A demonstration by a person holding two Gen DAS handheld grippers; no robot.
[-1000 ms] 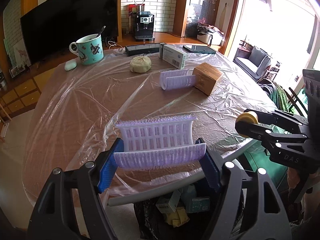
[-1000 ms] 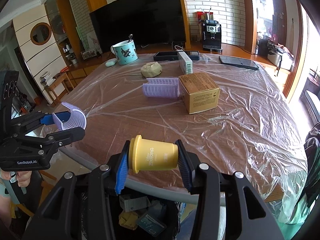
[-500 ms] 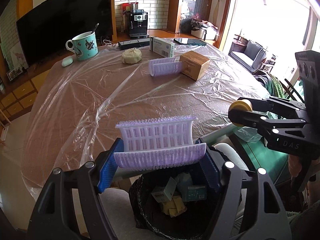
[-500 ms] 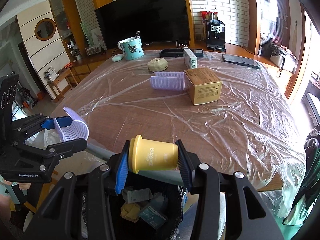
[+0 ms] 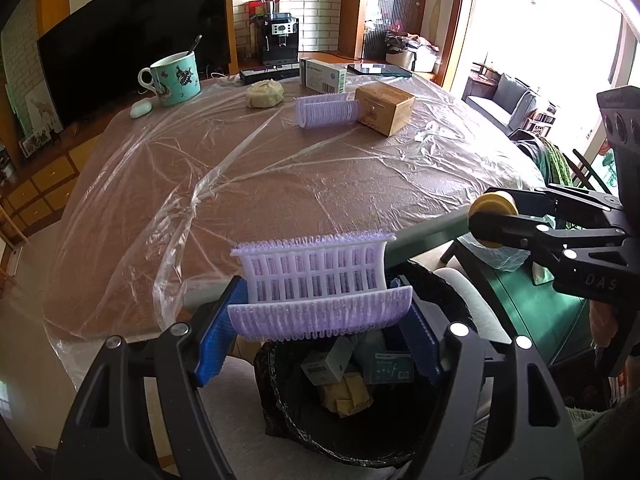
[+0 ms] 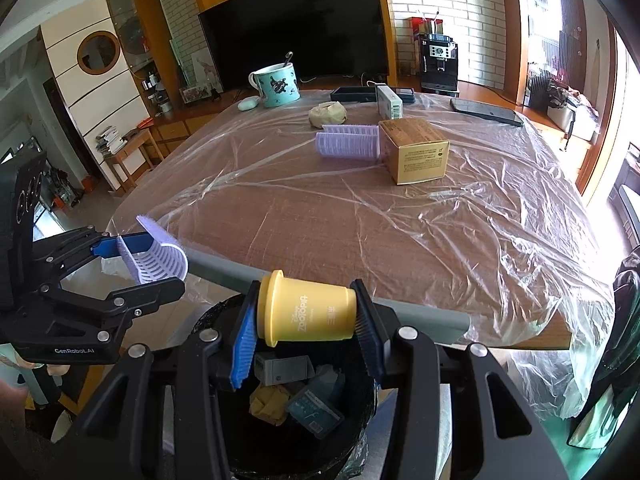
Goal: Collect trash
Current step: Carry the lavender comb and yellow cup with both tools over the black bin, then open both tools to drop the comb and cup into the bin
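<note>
My left gripper [image 5: 320, 312] is shut on a lilac plastic tray [image 5: 316, 280], held crosswise between its blue pads above the black bin [image 5: 360, 420]. The right gripper [image 6: 306, 316] is shut on a yellow cup [image 6: 308, 312] lying sideways, also over the bin [image 6: 304, 452]. The bin, lined with a black bag, holds small boxes and crumpled yellow paper. Each gripper shows in the other's view: the right gripper [image 5: 496, 220] with the cup at the right, the left gripper [image 6: 156, 256] with the tray at the left. More trash lies on the table: a second lilac tray [image 5: 326, 110], a brown box [image 5: 384, 108], a beige wad [image 5: 264, 94].
The table [image 6: 360, 216] is covered in clear plastic film, its grey-padded edge just beyond the bin. At the far end stand a teal mug [image 5: 176, 78], a white earbud case [image 5: 141, 108], a white medicine box [image 5: 322, 76] and a dark tablet [image 6: 486, 111]. A green chair [image 5: 532, 312] stands at the right.
Both grippers drew back from above the table to beyond its edge, each keeping its hold. The open bin has come into full view beneath them.
</note>
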